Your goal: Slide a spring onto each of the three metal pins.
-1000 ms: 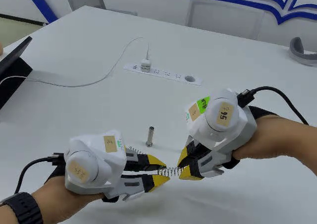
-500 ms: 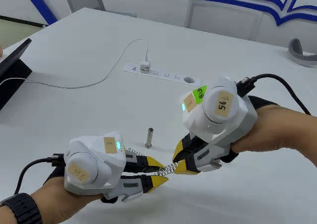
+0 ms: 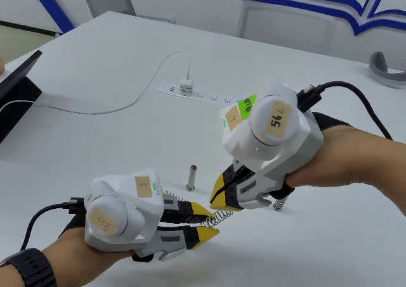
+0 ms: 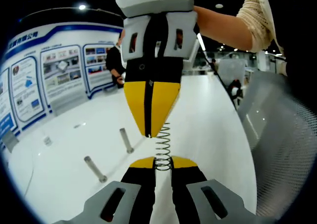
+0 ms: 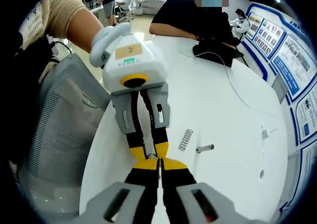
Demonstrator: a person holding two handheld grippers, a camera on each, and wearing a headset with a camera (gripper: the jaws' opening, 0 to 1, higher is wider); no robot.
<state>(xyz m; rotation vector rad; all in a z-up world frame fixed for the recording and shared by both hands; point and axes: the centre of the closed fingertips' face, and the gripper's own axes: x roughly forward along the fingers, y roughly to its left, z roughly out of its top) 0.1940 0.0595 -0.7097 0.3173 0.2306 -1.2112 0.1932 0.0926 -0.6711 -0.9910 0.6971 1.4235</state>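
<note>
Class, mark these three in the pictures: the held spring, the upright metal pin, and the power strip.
spring [image 3: 219, 218]: head view, its exposed middle coils.
metal pin [image 3: 191, 176]: head view, middle of its upright shaft.
power strip [image 3: 212, 97]: head view, its white top face.

- Springs: three. One spring [image 3: 219, 217] spans the tips of both grippers, a second spring [image 3: 277, 204] lies on the table [image 3: 95, 147] by the right gripper [image 3: 216, 203], and a third spring [image 5: 185, 139] lies beside the left gripper [image 3: 210, 222].
- Metal pins: two, standing upright in the left gripper view, a near pin [image 4: 94, 168] and a far pin [image 4: 127, 140].
- Grippers: two.
- Power strip [image 3: 206, 95]: one, with one white charger [image 3: 186, 84] plugged in.
- Mesh chair [image 5: 64, 135]: one.
</note>
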